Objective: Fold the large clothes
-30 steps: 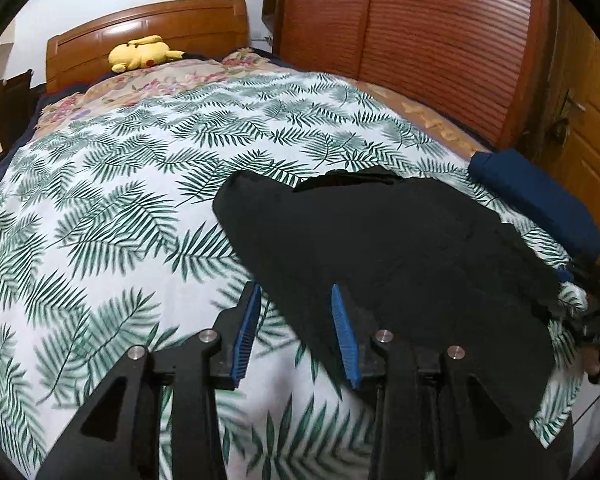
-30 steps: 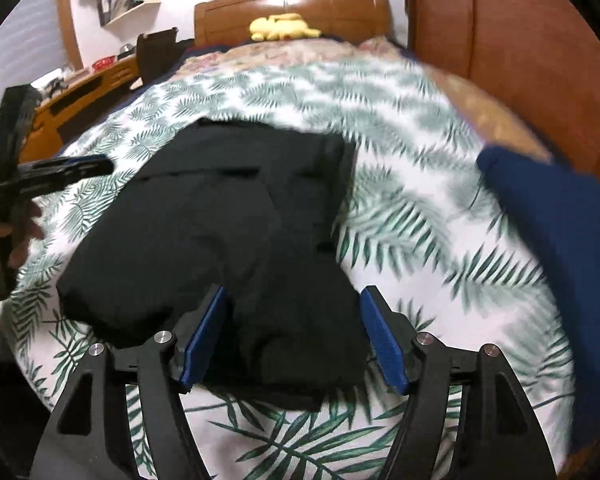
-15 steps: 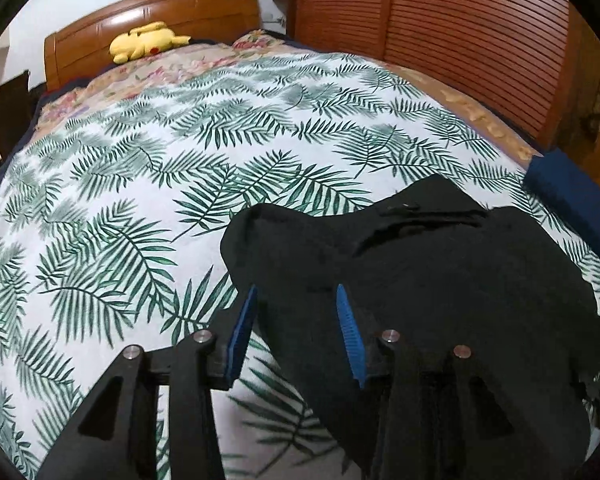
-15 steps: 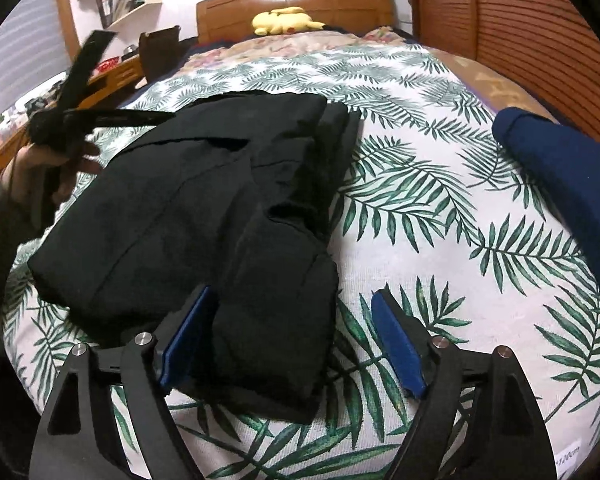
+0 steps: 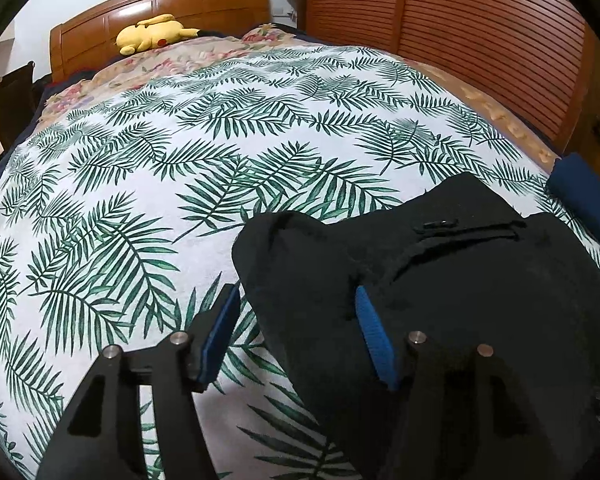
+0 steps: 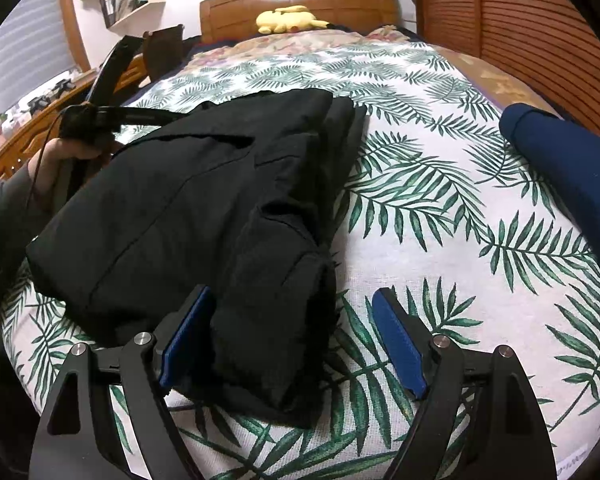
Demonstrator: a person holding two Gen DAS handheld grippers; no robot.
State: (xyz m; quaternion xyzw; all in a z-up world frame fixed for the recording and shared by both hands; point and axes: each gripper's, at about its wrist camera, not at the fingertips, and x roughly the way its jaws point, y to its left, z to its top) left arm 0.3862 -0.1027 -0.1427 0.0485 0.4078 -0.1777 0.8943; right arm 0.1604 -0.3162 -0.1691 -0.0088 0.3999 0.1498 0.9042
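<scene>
A black garment lies folded in a thick bundle on the leaf-print bedspread. My right gripper is open, its jaws straddling the bundle's near right end, empty. In the left wrist view the same garment fills the lower right. My left gripper is open over its left edge; the right finger's blue pad rests against the cloth and the left pad is over the bedspread. The left gripper also shows in the right wrist view, held in a hand at the garment's far left.
A folded navy garment lies at the bed's right edge, also in the left wrist view. A yellow plush toy sits by the wooden headboard. A slatted wooden wardrobe stands right of the bed.
Both grippers have drawn back toward the bed's near side and stay open. The garment's far end has been laid over, leaving a thicker, more compact bundle. The left gripper's jaws have widened a little.
</scene>
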